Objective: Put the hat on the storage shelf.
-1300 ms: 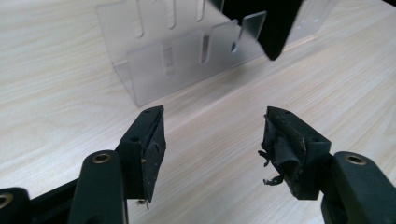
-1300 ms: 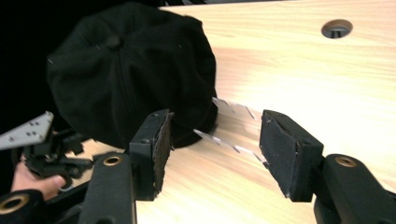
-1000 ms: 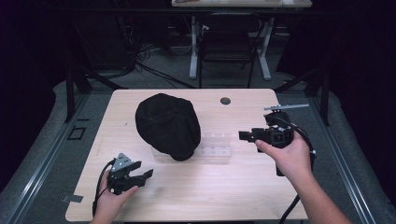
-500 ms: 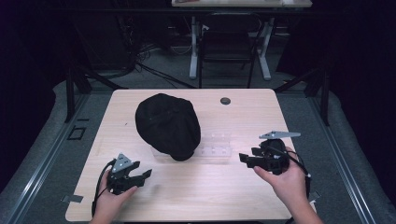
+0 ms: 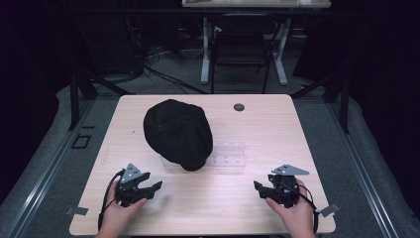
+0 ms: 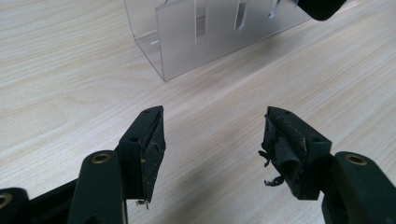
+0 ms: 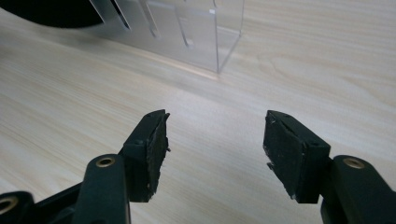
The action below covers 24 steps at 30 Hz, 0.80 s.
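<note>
Nearest the person, the left gripper (image 5: 148, 188) and the right gripper (image 5: 261, 189) are resting low at the front edge of the counter (image 5: 257, 124), one in each hand. Both are standing with fingers spread wide and nothing between them; the right one's fingers have just been opening further, with bare wood showing between them in the right gripper view. In the left gripper view one rubber pad (image 6: 282, 151) is looking frayed and peeling.

Just beyond them, at mid-counter, the clear acrylic stand (image 5: 229, 153) is lying with its slotted face toward the grippers, and the black cap (image 5: 178, 133) is sitting over its left end, covering part of it. Farther back, a small dark disc (image 5: 239, 107) is lying near the rear edge.

This looks like a pause before a reach. The next move probably calls for both grippers advancing to the cap, taking its soft fabric at opposite sides without nudging the light stand.
</note>
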Available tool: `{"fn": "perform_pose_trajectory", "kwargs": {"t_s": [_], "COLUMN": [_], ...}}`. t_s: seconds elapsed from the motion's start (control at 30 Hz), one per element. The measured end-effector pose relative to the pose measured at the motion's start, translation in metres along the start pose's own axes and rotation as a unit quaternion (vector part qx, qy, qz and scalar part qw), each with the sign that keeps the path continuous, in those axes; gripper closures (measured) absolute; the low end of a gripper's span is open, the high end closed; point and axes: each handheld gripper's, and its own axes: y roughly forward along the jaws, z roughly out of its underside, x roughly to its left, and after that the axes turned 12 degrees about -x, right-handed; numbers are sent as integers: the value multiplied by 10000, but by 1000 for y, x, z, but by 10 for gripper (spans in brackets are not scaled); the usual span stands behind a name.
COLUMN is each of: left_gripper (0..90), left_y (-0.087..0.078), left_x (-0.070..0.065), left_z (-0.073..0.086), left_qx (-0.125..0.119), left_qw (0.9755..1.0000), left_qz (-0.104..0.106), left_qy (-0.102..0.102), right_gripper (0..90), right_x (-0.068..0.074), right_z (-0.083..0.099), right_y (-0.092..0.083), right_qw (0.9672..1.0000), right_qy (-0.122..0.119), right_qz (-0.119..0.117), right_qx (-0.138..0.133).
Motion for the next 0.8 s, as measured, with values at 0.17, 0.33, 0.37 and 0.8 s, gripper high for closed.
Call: {"fn": "perform_pose_trajectory", "kwargs": {"t_s": [0.17, 0.33, 0.37, 0.8], "left_gripper": [392, 392, 391, 386], "left_y": [2, 5, 6, 9], "left_x": [0, -1, -1, -1], "left_z": [1, 3, 3, 4], "left_qx": [32, 81, 124, 119], "left_qw": [10000, 9999, 9999, 9998], "left_qz": [3, -19, -5, 115], "left_qy": [28, 90, 117, 87], "right_gripper": [399, 395, 396, 496], "right_x": [-3, -2, -3, -1], "right_z": [14, 21, 24, 31], "right_y": [2, 2, 4, 14], "right_qw": [10000, 9998, 9998, 9997], "right_qy": [-76, -67, 36, -213], "right_qz": [-16, -41, -121, -68], "right_qx": [-14, -194, -161, 23]}}
